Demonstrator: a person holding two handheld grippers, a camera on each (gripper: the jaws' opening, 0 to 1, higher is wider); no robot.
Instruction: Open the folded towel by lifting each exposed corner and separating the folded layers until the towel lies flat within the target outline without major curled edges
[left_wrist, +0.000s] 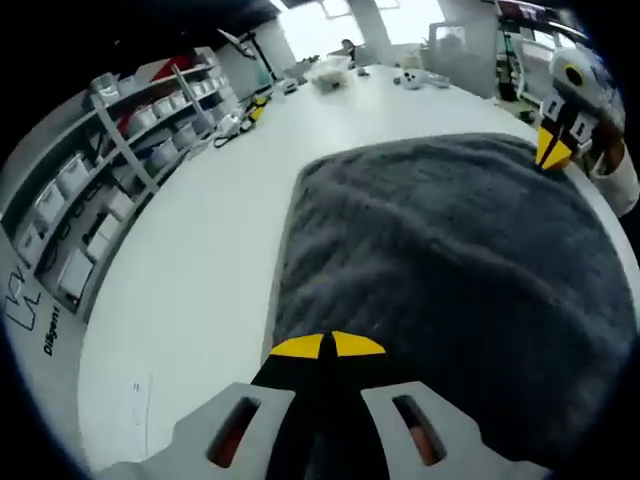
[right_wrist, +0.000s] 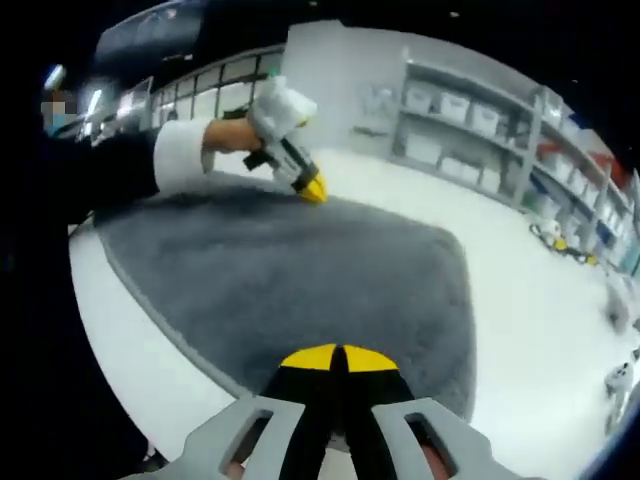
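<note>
Left tool (left_wrist: 328, 346): yellow tips pressed together over the towel's near edge; whether fabric is pinched, I cannot tell.
Right tool (right_wrist: 338, 357): tips pressed together at the opposite edge.
Towel (left_wrist: 450, 250): grey, spread on the white counter (left_wrist: 200, 260), lying between both tools, each equally near.
Long axis: probably crosswise to the line between the tools.

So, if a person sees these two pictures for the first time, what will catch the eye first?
The big dark grey towel comes first: it lies spread on the white table, mostly flat. Next come the yellow tips of the grippers. The left gripper rests with its jaws together at one edge of the towel, and the right gripper does likewise at the opposite edge. Behind the table stand shelves with white boxes.
</note>
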